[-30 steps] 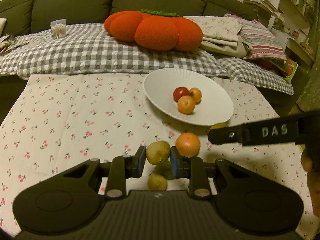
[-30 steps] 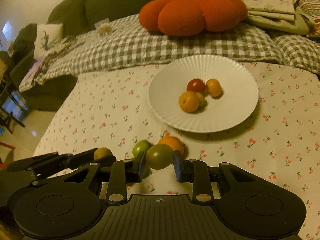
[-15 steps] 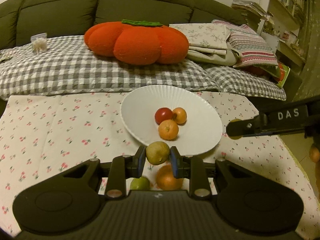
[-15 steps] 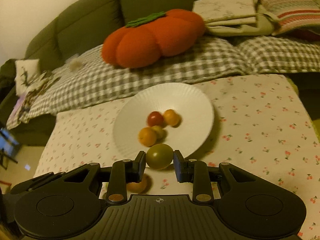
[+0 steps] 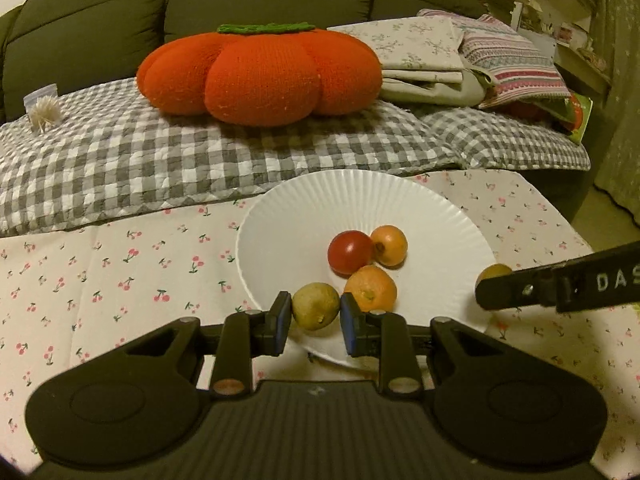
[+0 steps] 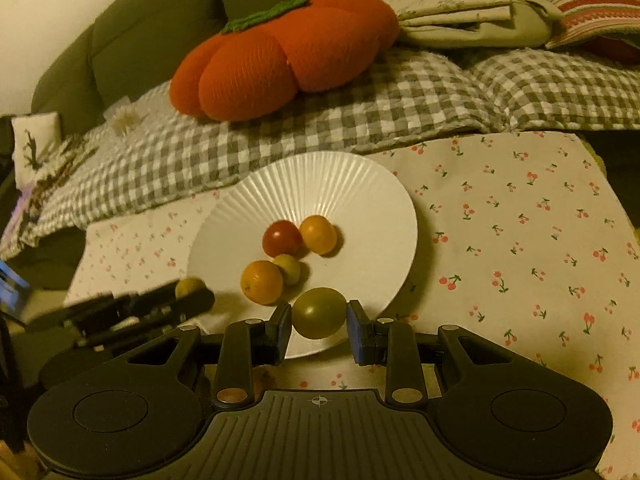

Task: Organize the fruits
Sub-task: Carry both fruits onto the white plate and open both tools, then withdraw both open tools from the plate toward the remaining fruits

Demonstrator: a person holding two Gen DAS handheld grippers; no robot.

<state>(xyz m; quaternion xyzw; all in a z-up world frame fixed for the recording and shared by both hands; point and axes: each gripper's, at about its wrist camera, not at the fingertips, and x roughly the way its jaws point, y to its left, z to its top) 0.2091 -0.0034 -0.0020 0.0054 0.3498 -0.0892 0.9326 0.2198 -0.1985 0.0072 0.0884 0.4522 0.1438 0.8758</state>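
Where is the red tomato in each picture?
Left wrist view: the red tomato sits mid-plate, just right of centre, left of an orange fruit.
Right wrist view: the red tomato sits left of centre.
Shared landmark: the white plate.

The only lettering I can read is "DAS", white capitals on the black arm of my right tongs (image 5: 486,286), cut off by the picture's edge.
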